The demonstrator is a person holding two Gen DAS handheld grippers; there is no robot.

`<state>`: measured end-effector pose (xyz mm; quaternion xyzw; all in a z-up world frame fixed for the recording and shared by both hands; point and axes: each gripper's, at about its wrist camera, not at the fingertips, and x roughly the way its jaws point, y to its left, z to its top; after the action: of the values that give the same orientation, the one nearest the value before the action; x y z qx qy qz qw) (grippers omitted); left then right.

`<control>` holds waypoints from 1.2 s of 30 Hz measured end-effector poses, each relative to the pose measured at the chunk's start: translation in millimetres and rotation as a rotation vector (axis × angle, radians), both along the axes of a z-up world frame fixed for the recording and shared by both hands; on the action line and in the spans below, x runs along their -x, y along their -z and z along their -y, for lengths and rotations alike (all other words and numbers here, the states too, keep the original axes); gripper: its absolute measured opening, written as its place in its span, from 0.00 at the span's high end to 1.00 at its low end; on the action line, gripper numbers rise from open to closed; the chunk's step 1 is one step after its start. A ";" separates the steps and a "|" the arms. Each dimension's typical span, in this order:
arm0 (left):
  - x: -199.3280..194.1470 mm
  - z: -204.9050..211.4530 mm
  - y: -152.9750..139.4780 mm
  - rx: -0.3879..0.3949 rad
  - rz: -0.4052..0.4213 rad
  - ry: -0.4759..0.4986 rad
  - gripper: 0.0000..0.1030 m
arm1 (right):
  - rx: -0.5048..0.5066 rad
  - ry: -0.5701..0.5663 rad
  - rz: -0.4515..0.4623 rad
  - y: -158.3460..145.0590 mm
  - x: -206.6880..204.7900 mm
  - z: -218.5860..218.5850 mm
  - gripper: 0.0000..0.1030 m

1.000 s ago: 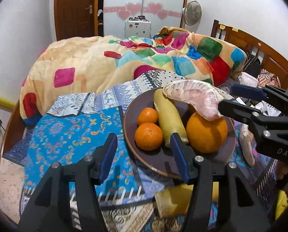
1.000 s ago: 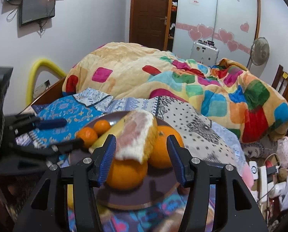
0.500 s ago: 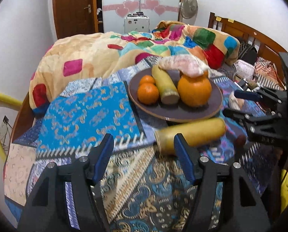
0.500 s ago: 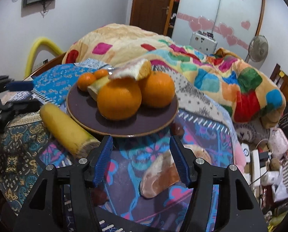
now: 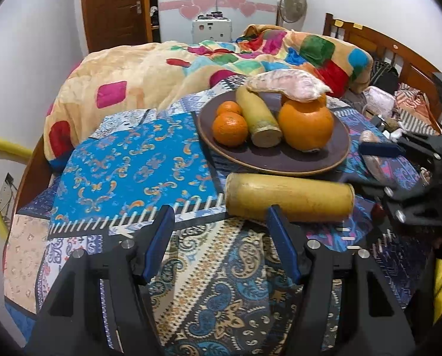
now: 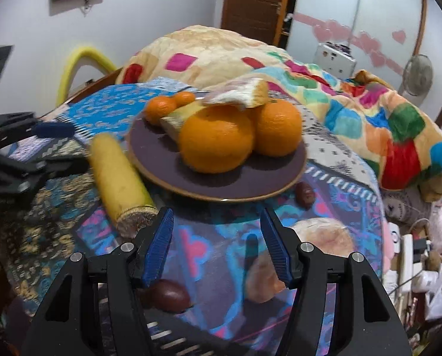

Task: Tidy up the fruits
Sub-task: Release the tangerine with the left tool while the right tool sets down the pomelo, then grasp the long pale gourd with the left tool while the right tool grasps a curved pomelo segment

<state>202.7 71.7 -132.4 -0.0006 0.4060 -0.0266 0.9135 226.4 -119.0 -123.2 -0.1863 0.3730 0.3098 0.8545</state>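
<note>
A brown plate (image 5: 280,163) (image 6: 161,154) on the patterned bedcover holds two small mandarins (image 5: 229,127), a yellow banana piece (image 5: 261,118) and two big oranges (image 6: 218,139). A pomelo segment (image 5: 289,84) (image 6: 238,92) rests on top of the oranges. Another banana piece (image 5: 289,198) (image 6: 118,178) lies on the cloth in front of the plate. My left gripper (image 5: 219,231) is open and holds nothing, just short of that loose piece. My right gripper (image 6: 218,231) is open and holds nothing, short of the plate's near rim.
More pomelo pieces (image 6: 324,234) and two dark red fruits (image 6: 169,296) lie on the cloth near my right gripper. A bunched colourful blanket (image 5: 161,68) rises behind the plate. A wooden headboard (image 5: 384,44) and clutter stand at the right.
The right gripper has let go of the pomelo segment, which now lies on the oranges. Both grippers have drawn back from the plate and stand a little wider.
</note>
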 end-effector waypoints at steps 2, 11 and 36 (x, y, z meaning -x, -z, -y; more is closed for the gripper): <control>-1.1 -3.8 -0.5 -0.008 -0.001 -0.015 0.37 | -0.004 -0.031 0.008 -0.8 10.8 -5.2 0.44; 0.0 0.2 -18.2 0.006 0.024 -0.029 0.37 | -0.043 -0.094 0.016 -1.4 31.3 -28.8 0.44; -4.3 52.1 6.8 -0.108 -0.010 0.019 0.27 | -0.158 0.204 -0.100 4.5 -30.8 84.7 0.30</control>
<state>207.0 19.5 -139.2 0.0522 0.4115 -0.0132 0.9098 257.2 -203.7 -127.7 -0.0639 0.4068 0.2586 0.8738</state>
